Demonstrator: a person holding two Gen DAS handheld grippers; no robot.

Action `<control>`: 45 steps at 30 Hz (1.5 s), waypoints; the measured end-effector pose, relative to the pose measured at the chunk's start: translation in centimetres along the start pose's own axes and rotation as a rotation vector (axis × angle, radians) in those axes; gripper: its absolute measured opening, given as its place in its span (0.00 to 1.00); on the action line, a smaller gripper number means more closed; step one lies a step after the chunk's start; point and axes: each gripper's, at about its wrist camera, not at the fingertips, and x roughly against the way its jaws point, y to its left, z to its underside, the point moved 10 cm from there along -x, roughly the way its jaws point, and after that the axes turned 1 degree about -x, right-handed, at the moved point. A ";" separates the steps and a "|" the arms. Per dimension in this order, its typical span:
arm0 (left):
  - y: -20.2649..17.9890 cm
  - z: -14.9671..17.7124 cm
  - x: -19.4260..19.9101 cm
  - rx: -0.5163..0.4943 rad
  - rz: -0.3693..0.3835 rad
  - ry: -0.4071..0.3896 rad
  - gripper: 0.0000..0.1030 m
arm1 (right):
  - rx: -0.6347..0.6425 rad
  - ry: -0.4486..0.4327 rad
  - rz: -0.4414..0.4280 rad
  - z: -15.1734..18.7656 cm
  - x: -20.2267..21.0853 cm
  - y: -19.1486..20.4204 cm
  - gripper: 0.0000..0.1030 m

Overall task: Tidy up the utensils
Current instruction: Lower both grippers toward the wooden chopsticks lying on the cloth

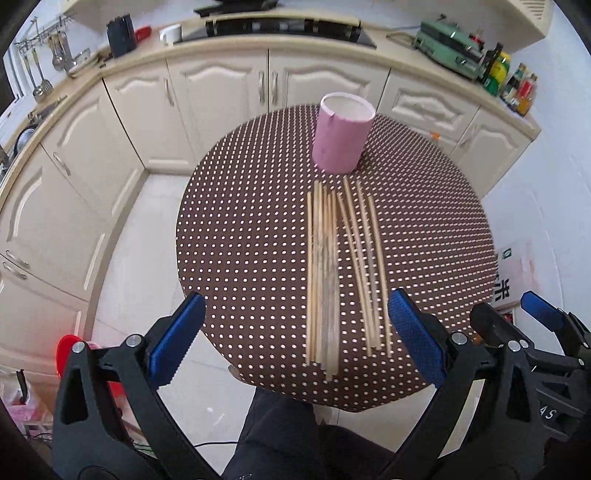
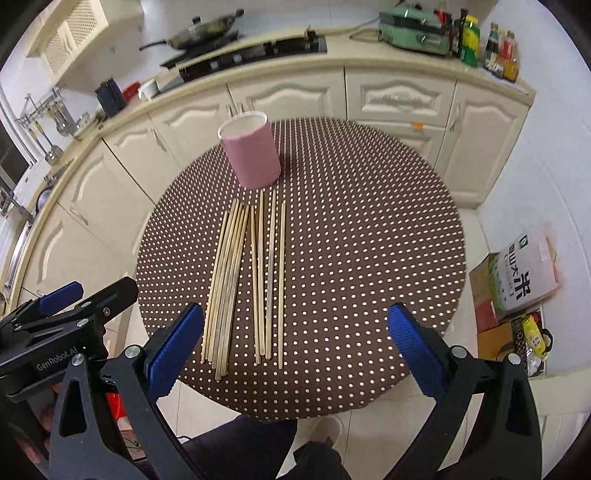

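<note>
Several wooden chopsticks (image 1: 325, 280) lie in two loose bunches on a round brown dotted table (image 1: 243, 236), pointing towards a pink cylindrical holder (image 1: 341, 134) that stands upright and looks empty at the far side. My left gripper (image 1: 295, 332) is open and empty, above the table's near edge over the chopsticks' near ends. My right gripper (image 2: 295, 332) is open and empty, also above the near edge, right of the chopsticks (image 2: 243, 284). The holder (image 2: 253, 151) and table (image 2: 369, 240) show in the right wrist view too. The right gripper shows in the left wrist view (image 1: 509, 314).
Cream kitchen cabinets (image 1: 221, 92) and a counter with a stove (image 1: 280, 29), mug and bottles curve behind the table. A rice bag (image 2: 524, 273) and boxes stand on the floor to the right. A person's legs (image 1: 280, 435) are below the table's near edge.
</note>
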 end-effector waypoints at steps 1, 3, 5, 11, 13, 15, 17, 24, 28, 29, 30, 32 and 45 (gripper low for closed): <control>0.2 -0.2 -0.7 -0.001 -0.004 0.015 0.94 | 0.000 0.012 0.002 -0.1 -0.5 0.2 0.93; 0.6 -0.5 -1.9 -0.001 -0.006 0.041 0.94 | 0.000 0.035 0.008 -0.4 -1.6 0.1 0.92; 1.0 -0.9 -3.3 0.001 -0.001 0.077 0.94 | -0.006 0.059 0.020 -0.8 -3.0 0.0 0.90; 2.4 -2.1 -7.1 0.012 0.009 0.140 0.94 | -0.035 0.141 0.048 -2.0 -7.3 -0.3 0.83; 2.5 -2.4 -8.4 0.014 0.020 0.162 0.94 | -0.040 0.157 0.056 -2.2 -8.4 -0.5 0.80; 2.5 -2.5 -9.6 0.008 0.028 0.184 0.94 | -0.046 0.176 0.059 -2.1 -9.2 -0.5 0.77; 2.6 -2.5 -10.9 0.012 0.041 0.208 0.92 | -0.061 0.206 0.059 -2.0 -10.3 -0.7 0.71; 2.0 -2.9 -14.3 0.033 0.105 0.283 0.84 | -0.086 0.262 0.064 -2.0 -12.8 -0.6 0.57; 1.7 -3.1 -15.8 0.026 0.102 0.313 0.81 | -0.082 0.279 0.079 -2.2 -14.0 -0.6 0.50; 1.7 -3.1 -16.2 0.028 0.096 0.320 0.81 | -0.084 0.283 0.082 -2.3 -14.3 -0.6 0.48; 1.7 -3.2 -16.5 0.030 0.093 0.324 0.80 | -0.086 0.285 0.082 -2.3 -14.5 -0.5 0.48; 1.9 -3.1 -17.0 0.041 0.077 0.340 0.79 | -0.084 0.293 0.083 -2.5 -15.1 -0.4 0.43; 1.6 -3.0 -18.8 0.042 0.096 0.407 0.77 | -0.067 0.332 0.127 -3.8 -18.4 -0.1 0.32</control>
